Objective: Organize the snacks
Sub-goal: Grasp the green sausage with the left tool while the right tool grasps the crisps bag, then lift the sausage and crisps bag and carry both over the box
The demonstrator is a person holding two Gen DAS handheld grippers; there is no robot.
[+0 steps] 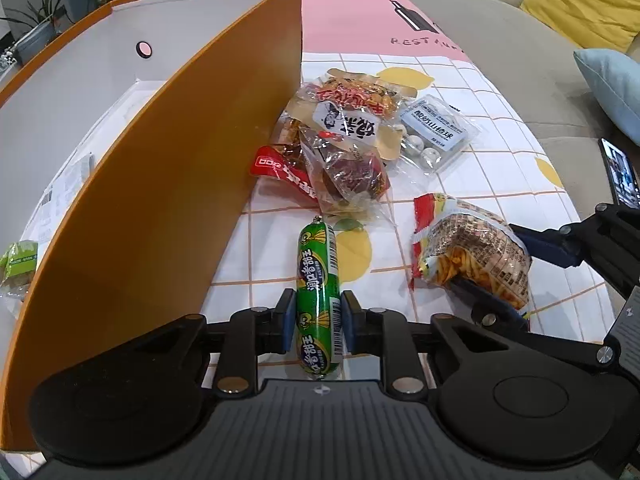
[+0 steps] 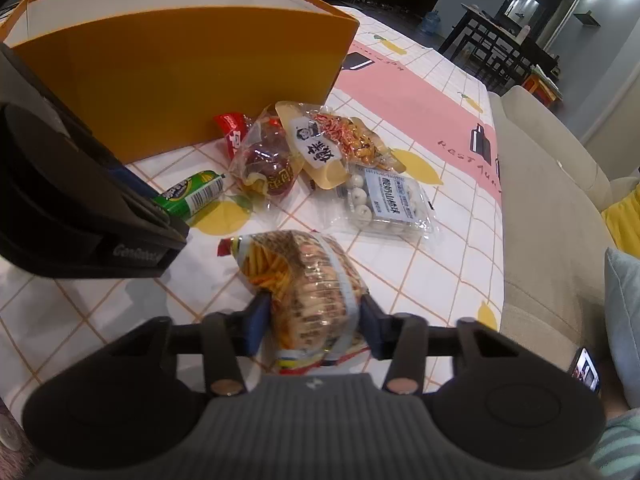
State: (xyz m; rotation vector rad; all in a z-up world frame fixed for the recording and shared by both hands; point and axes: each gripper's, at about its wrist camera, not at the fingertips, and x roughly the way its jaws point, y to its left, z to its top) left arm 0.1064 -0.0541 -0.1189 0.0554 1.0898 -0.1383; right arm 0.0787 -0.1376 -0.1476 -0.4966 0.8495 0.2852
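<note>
The green sausage (image 1: 318, 300) is lying on the table (image 1: 500, 120) beside the orange box (image 1: 160, 200), and the left gripper (image 1: 316, 322) is clamping it mid-length; it looks firm, light and slick. The right gripper (image 2: 314, 320) is squeezing a crinkly, crushable bag of snack sticks (image 2: 308, 280) nearer the sofa-side edge.

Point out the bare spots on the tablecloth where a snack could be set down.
Bare cloth lies between the green sausage and the noodle-snack bag, and on the pink panel beyond the pile. Beside the orange box, the heaped snack bags crowd the cloth.
</note>
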